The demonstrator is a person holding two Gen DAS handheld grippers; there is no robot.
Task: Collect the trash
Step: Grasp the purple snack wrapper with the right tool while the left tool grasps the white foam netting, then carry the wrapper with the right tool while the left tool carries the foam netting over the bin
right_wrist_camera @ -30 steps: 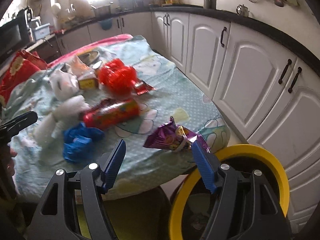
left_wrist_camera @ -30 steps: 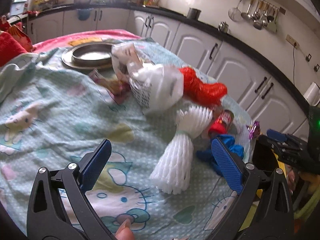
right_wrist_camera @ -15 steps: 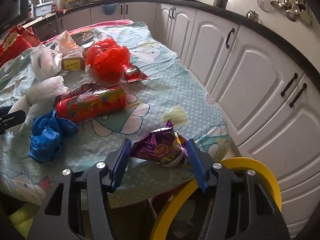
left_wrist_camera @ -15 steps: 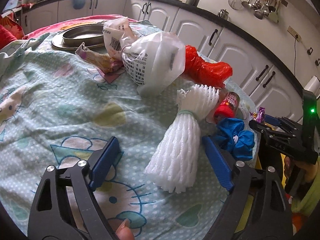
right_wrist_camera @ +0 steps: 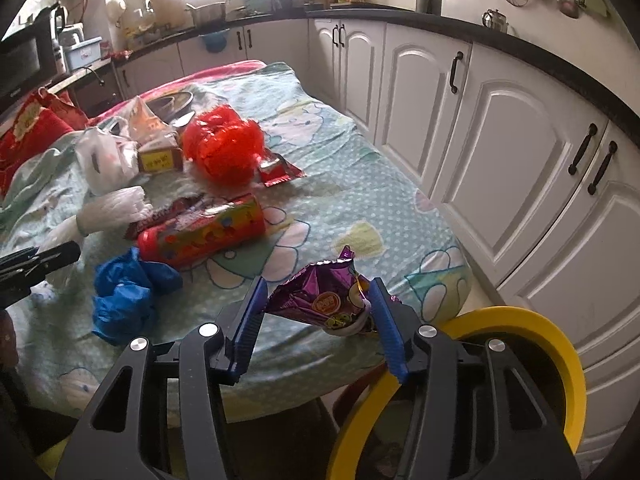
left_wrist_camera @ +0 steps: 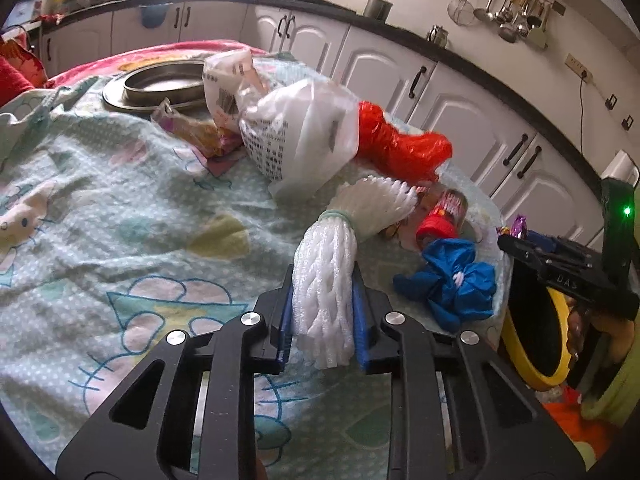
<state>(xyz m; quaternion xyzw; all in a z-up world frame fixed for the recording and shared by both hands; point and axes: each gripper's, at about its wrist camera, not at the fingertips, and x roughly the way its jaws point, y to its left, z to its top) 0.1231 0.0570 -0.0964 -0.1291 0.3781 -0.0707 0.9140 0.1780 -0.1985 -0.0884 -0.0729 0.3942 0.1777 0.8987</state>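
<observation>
Your bench [right_wrist_camera: 360, 200], under a cartoon-print cloth.
On it you have: white foam netting [left_wrist_camera: 332, 280], blue bag [right_wrist_camera: 124, 296], red tube [right_wrist_camera: 204, 234], red mesh [right_wrist_camera: 224, 148], white bag [left_wrist_camera: 304, 136], purple wrapper [right_wrist_camera: 320, 298], metal tray [left_wrist_camera: 160, 88].

Both wrist views look down close across the same littered tablecloth [left_wrist_camera: 120, 208].

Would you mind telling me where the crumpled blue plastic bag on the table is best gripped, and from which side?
I would pinch the blue plastic bag across its tall bunched middle, coming down from the table's near edge. It lies loose and crumpled on the tablecloth, so raised folds give the pads something to close on, and the red snack canister blocks the far side.
</observation>
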